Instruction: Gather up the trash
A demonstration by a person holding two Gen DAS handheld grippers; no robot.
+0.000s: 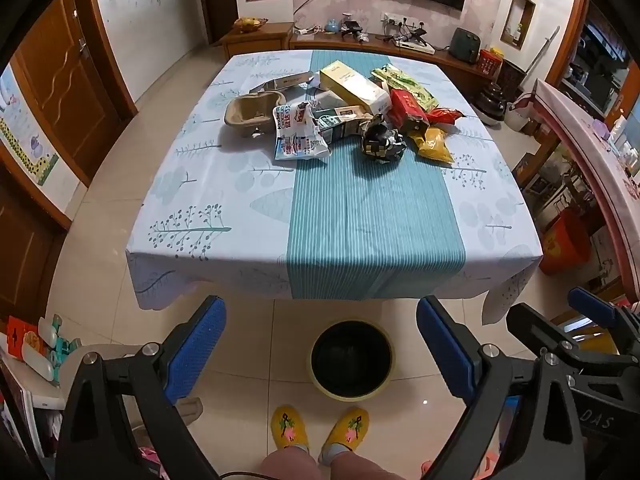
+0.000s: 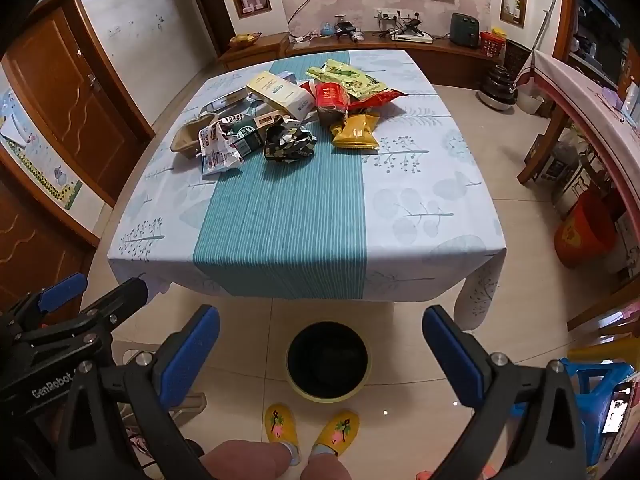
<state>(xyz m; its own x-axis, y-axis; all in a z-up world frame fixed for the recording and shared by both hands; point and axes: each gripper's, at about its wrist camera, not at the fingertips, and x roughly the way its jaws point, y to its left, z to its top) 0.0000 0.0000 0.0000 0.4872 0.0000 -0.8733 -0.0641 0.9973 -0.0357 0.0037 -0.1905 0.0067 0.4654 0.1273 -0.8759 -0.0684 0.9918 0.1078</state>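
Both claws spread wide, nothing between the blue pads — left claw [image 1: 320,348] and right claw [image 2: 320,354] side by side, short of the desk's [image 1: 224,216] near edge. Trash heaped at the far half of the desk: pulp tray [image 1: 253,112], white wrapper [image 1: 298,133], cream box [image 1: 354,86], crumpled dark foil [image 1: 382,141], yellow packet [image 1: 434,145], red pack [image 1: 408,110] (several overlapping). On the floor below, between the claws — round black bin [image 1: 351,358], just ahead of yellow slippers [image 1: 289,426].
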